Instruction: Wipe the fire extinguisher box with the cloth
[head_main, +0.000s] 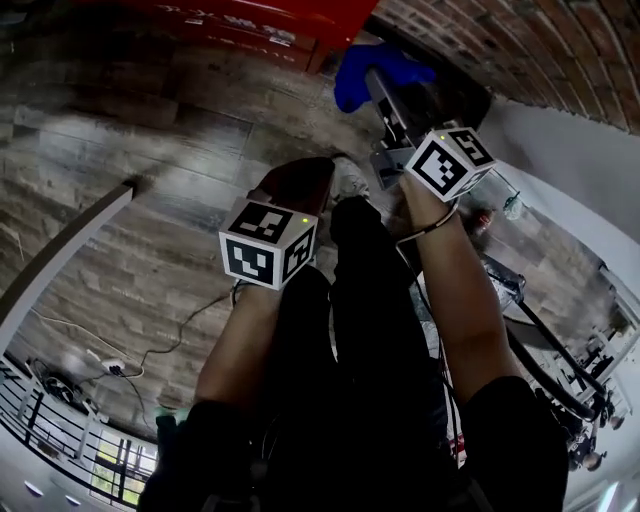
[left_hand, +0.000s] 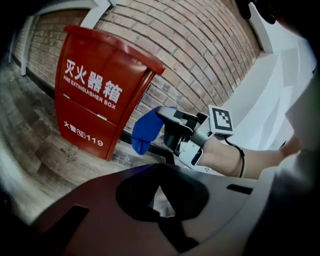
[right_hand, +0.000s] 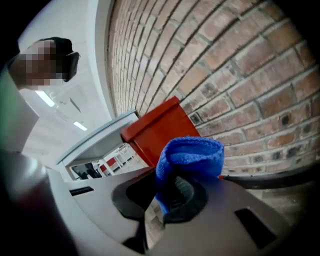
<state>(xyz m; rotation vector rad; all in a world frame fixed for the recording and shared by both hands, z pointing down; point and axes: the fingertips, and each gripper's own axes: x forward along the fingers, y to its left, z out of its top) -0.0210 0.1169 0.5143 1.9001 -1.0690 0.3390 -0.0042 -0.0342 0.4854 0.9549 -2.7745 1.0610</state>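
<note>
Brick wall (left_hand: 200, 50): seen behind the box, running to the right in the left gripper view.
Wooden floor (head_main: 150, 200): grey-brown planks are spread under both grippers.
Fire extinguisher box (left_hand: 95, 95): red, with white lettering on its front; it is stood on the floor against the wall, lid down.
Right gripper (left_hand: 172, 130): held out toward the wall, to the right of the box; its jaws are clamped on the cloth.
Left gripper (head_main: 300, 185): held lower and further back from the box; its jaws are drawn together, with nothing between them.
Cloth (right_hand: 192, 155): blue and folded, pinched in the right gripper; it is seen near the box's right edge, with a gap between them.
</note>
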